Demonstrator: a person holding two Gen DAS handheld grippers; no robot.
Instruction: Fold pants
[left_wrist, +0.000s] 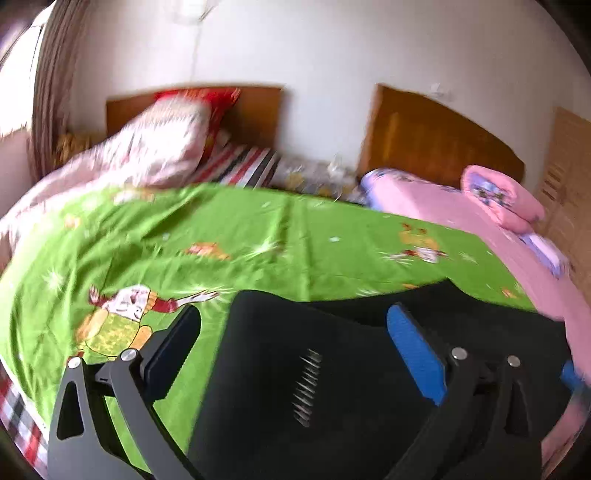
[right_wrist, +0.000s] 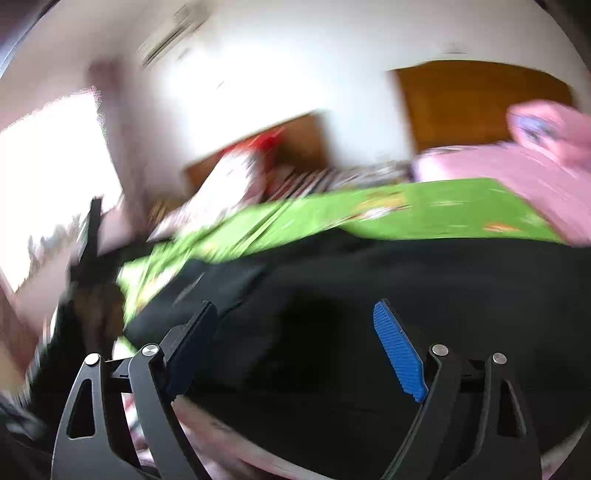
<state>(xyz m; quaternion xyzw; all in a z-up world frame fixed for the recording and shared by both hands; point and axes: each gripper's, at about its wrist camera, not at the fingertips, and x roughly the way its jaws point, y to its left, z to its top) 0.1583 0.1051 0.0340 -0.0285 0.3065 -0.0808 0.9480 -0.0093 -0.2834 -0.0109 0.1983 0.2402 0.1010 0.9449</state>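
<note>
The bed (left_wrist: 258, 229) filled the middle band of the left wrist view, covered by a green cartoon-print sheet (left_wrist: 221, 236). A pink blanket (left_wrist: 443, 199) lay along the right side of the frame, with a rolled pink quilt (left_wrist: 506, 199) at its upper right end. A pale patterned duvet (left_wrist: 140, 155) was heaped at the upper left against a red pillow (left_wrist: 214, 99) and a wooden headboard (left_wrist: 258, 110). A second wooden headboard (left_wrist: 436, 140) stood at upper right against the white wall.

The black pants (left_wrist: 303, 350) lay on the green sheet in the lower centre and lower right of the left view. A short row of pale stitching (left_wrist: 306, 387) showed on the fabric.

The left tongs (left_wrist: 295, 321) stood wide. The pants lay spread under and between the fingers; the pads were not pressing on the cloth. Blue pad (left_wrist: 413, 350) on the right finger, dark pad on the left.

The right wrist view was heavily motion-blurred. The pants spanned the lower half of that frame. The right tongs (right_wrist: 295, 314) stood wide over the black fabric, nothing gripped. A bright window (right_wrist: 51, 177) sat at the left; a blurred wall air conditioner (right_wrist: 170, 33) at upper left.
</note>
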